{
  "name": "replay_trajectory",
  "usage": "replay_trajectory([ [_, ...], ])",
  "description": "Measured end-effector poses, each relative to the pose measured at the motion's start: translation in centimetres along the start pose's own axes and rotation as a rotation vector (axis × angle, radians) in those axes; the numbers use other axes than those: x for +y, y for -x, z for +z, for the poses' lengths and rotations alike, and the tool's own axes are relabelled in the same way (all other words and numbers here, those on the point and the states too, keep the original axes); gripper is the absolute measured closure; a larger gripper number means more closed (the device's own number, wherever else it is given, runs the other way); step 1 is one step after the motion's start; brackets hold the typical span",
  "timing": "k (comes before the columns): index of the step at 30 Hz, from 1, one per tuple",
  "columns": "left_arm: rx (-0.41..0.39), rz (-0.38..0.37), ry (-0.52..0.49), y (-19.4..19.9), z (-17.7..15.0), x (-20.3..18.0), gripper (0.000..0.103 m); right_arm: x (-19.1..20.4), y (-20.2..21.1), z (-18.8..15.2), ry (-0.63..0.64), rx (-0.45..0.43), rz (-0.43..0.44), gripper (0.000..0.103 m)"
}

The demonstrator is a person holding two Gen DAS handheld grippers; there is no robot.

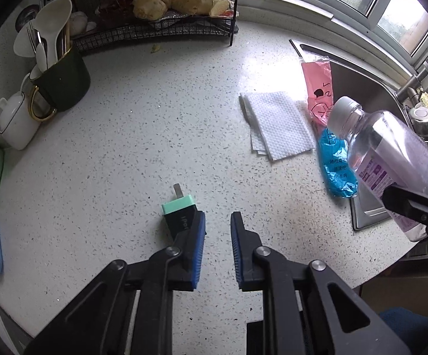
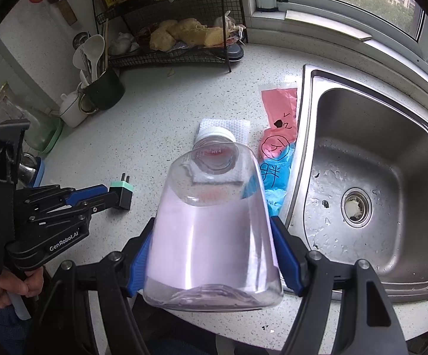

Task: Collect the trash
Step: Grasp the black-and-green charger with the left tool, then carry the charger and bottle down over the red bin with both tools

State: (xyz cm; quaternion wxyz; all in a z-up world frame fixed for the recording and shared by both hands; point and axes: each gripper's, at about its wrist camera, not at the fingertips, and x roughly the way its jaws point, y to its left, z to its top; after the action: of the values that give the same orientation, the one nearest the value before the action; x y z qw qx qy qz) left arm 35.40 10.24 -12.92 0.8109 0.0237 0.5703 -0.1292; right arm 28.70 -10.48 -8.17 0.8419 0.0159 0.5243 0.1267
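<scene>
The right claw (image 2: 214, 254) grips the clear plastic bottle (image 2: 214, 230) above the table (image 1: 125, 148), awaiting disposal; the left claw (image 1: 217, 230), narrowly parted, targets the plug adapter (image 1: 180, 216).

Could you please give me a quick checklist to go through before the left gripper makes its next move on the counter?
1. Right gripper grip on the clear bottle: ok, both pads press its sides.
2. Bottle cap on: ok.
3. Left gripper free and open: ok, nothing between the fingers.
4. Left gripper lined up on an item: not ok, the green-capped plug adapter sits outside its left finger, not between the fingers.
5. Remaining trash in sight: ok, folded paper towel, pink wrapper and blue wrapper lie beside the sink.
6. Trash bin location: cannot tell, none in view.
</scene>
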Motion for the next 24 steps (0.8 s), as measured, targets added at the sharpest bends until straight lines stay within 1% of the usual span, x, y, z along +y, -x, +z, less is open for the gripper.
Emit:
replay_trajectory([
  [2,-0.003,0.003,-0.002,-0.8,0.3,0.5,0.065,-0.2,-0.3,0.0,-0.009,0.006,-0.002,0.033],
  [3,-0.007,0.006,-0.011,-1.2,0.4,0.8,0.062,-0.2,-0.4,0.0,-0.011,0.008,-0.006,0.033],
  [4,-0.004,0.001,-0.014,-1.5,0.6,1.0,0.055,-0.3,-0.5,0.0,-0.013,0.01,-0.009,0.033],
  [5,0.005,-0.006,-0.013,-2.0,0.7,1.3,0.044,-0.3,-0.6,0.1,-0.015,0.014,-0.011,0.033],
  [6,0.013,0.0,-0.012,-2.6,0.9,1.5,0.04,-0.4,-0.8,0.1,-0.019,0.018,-0.014,0.033],
  [7,0.018,0.013,-0.012,-3.1,1.1,1.7,0.038,-0.5,-0.9,0.2,-0.021,0.022,-0.017,0.033],
  [10,0.064,0.034,-0.017,-4.6,1.5,2.2,0.038,-0.8,-1.3,0.3,-0.03,0.032,-0.027,0.033],
  [12,0.084,0.044,-0.016,-5.3,1.5,2.5,0.048,-1.0,-1.4,0.4,-0.036,0.037,-0.028,0.033],
  [13,0.099,0.048,-0.012,-5.7,1.4,2.6,0.059,-1.1,-1.5,0.4,-0.038,0.039,-0.03,0.033],
  [14,0.094,0.057,-0.014,-5.7,1.4,2.6,0.063,-1.1,-1.5,0.4,-0.042,0.04,-0.028,0.033],
  [17,0.104,0.044,-0.012,-5.6,1.2,2.8,0.072,-1.1,-1.6,0.3,-0.046,0.044,-0.026,0.033],
  [21,0.099,0.049,-0.008,-5.5,0.5,2.5,0.074,-0.8,-1.5,0.2,-0.04,0.044,-0.019,0.033],
  [24,0.085,0.047,-0.009,-4.4,-0.5,2.2,0.074,-0.6,-1.2,-0.1,-0.032,0.04,-0.011,0.033],
])
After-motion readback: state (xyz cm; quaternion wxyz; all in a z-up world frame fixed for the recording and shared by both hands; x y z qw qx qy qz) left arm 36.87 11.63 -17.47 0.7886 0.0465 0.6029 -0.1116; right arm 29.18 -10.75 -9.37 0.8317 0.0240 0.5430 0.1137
